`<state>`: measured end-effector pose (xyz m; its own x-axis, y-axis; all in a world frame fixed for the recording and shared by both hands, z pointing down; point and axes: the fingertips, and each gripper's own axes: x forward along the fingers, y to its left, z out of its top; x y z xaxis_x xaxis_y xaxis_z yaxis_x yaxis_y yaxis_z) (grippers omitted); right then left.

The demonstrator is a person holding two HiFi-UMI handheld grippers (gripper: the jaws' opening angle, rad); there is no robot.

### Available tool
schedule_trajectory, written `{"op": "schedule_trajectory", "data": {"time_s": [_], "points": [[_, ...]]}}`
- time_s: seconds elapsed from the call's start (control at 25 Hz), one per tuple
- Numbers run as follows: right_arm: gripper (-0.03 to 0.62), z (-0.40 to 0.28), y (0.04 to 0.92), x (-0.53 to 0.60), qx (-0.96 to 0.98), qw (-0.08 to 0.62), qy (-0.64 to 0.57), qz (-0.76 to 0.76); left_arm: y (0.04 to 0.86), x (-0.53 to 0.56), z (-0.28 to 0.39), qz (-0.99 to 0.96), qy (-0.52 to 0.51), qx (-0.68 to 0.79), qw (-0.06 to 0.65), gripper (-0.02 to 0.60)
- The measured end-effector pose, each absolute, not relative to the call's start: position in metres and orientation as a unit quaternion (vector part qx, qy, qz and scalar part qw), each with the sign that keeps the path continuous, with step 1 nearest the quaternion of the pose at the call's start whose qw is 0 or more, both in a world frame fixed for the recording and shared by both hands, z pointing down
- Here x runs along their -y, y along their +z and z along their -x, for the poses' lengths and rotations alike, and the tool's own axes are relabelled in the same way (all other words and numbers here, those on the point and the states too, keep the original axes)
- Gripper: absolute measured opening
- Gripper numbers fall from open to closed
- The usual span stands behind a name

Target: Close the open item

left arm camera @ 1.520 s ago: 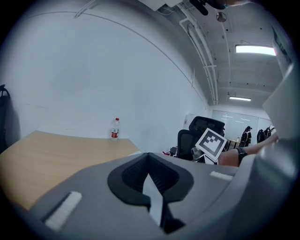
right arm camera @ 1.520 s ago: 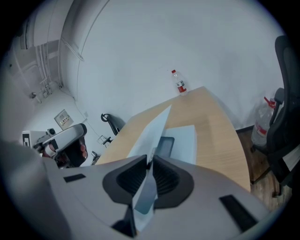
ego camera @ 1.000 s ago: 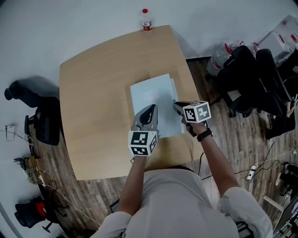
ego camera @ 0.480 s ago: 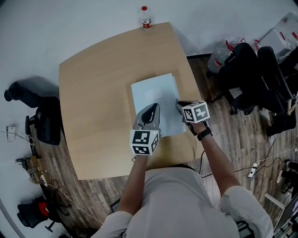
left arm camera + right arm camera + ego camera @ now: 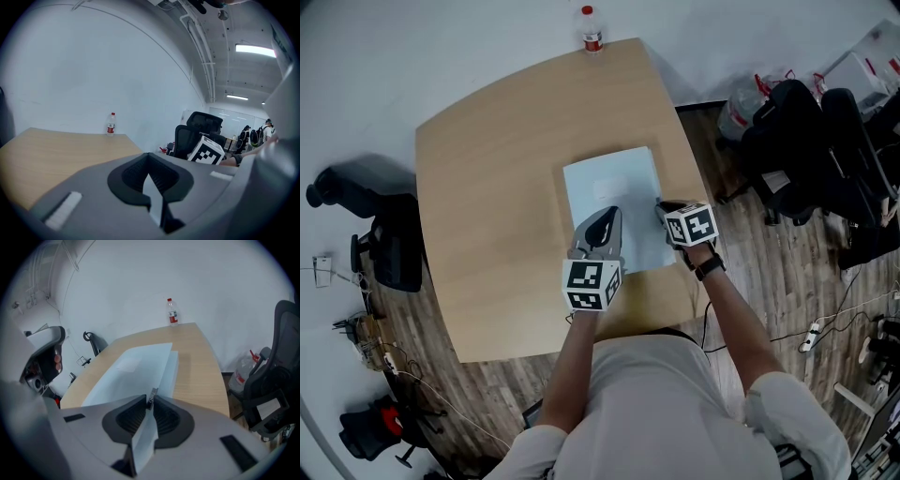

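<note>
A pale blue folder [image 5: 614, 192] lies on the wooden table [image 5: 487, 187], its cover almost flat on the pages. My right gripper [image 5: 661, 208] is at the folder's right edge, jaws shut on the edge of the cover. In the right gripper view the folder [image 5: 136, 364] stretches away from the right gripper [image 5: 151, 399], with a lower layer showing along its right side. My left gripper [image 5: 602, 219] hovers over the folder's near left part. In its own view the left gripper [image 5: 149, 159] looks shut and points across the table; the folder is hidden there.
A water bottle [image 5: 592, 30] stands at the table's far edge, also visible as the bottle [image 5: 111, 124] and the bottle [image 5: 172, 312]. Black office chairs [image 5: 806, 150] crowd the floor on the right. Another dark chair [image 5: 384, 244] sits at the left. Cables lie on the wood floor.
The right gripper has sunk a little with the cover, and the folder now looks flatter and more squared up. The left gripper has stayed put.
</note>
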<state>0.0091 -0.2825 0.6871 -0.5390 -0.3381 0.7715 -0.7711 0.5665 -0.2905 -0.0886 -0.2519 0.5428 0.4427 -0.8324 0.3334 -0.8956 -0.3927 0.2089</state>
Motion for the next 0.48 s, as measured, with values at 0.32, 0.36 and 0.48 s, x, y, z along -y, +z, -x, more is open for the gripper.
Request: {"op": "schedule_trajectory", "data": {"time_s": [0.32,0.36,0.48], "points": [[0.048,-0.011,0.7,0.281,0.814,0.354,0.305,-0.347,0.552,0.251,0.088,-0.829,0.099,0.517,0.187,0.009],[0.048,-0.011,0.701,0.281,0.814,0.357,0.3,-0.347,0.552,0.251,0.088,-0.829,0.1,0.517,0.187,0.009],[0.048,-0.01,0.703,0.28,0.813,0.368,0.286,-0.348,0.554,0.251,0.087,-0.829,0.106,0.516,0.188,0.009]]}}
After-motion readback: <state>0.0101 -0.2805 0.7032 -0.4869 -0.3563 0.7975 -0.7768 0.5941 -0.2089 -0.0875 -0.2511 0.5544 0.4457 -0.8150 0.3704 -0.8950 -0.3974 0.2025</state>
